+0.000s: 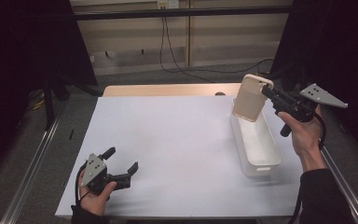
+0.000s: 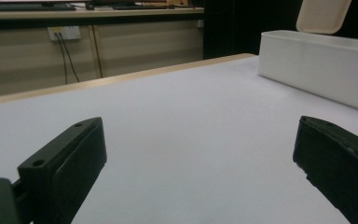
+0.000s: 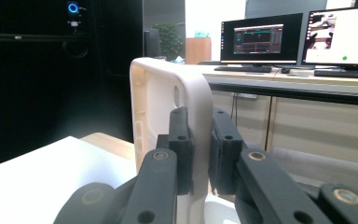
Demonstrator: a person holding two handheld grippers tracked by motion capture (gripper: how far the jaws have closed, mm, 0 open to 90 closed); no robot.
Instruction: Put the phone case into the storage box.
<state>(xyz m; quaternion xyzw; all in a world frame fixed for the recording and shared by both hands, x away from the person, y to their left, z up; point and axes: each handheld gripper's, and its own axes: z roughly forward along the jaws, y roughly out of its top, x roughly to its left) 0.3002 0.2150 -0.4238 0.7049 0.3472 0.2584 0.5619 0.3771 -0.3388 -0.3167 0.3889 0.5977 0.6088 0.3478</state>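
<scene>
Two monitors (image 3: pixel 261 39) glow behind the right hand-held gripper's (image 3: pixel 200 140) clamped lid (image 3: pixel 168 93).

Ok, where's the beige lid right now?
In the high view the beige lid is at the right, held upright by the right gripper above the far end of the white box; its fingers clamp the lid's edge.

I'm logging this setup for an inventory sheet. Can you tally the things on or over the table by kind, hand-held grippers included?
Hand-held gripper: 2, left, jaws open and holding nothing, and right, shut on the lid
Cream lid, held above the far end of the bin: 1
White bin, lidless, on the table: 1
Total: 4
</scene>
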